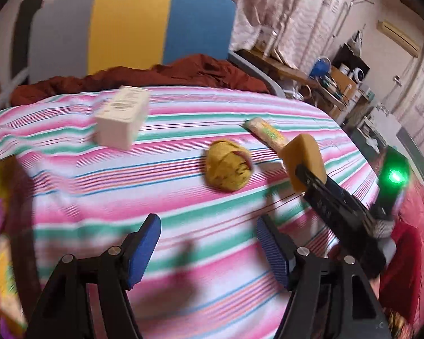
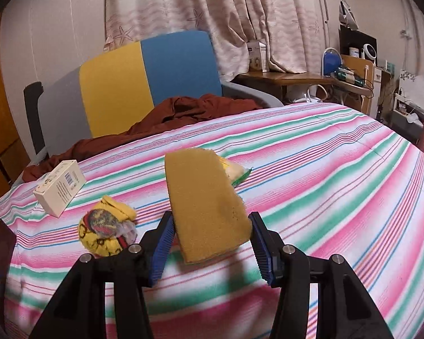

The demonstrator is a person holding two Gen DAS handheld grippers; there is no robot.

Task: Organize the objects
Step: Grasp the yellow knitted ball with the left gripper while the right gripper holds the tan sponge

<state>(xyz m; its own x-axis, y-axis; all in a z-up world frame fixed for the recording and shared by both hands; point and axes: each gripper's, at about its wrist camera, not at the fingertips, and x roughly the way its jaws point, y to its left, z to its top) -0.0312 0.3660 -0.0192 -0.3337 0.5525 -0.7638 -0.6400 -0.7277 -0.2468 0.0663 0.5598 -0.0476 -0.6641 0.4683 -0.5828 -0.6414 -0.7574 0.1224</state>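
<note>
Two grippers over striped bedcover (image 2: 325, 169) — right fingers (image 2: 162, 251) clamping sponge (image 2: 206, 209), left fingers (image 1: 144, 251) spread, empty, sock ball (image 1: 229, 166) ahead.

- The sponge (image 2: 206, 206), a mustard-yellow slab, is standing tilted above the bedspread, with blue pads pressing on its two sides.
- The rolled yellow sock (image 2: 106, 233) is lying near the white box (image 2: 60, 187).
- The yellow-green packet (image 1: 267, 134) is lying flat behind the sponge.
</note>
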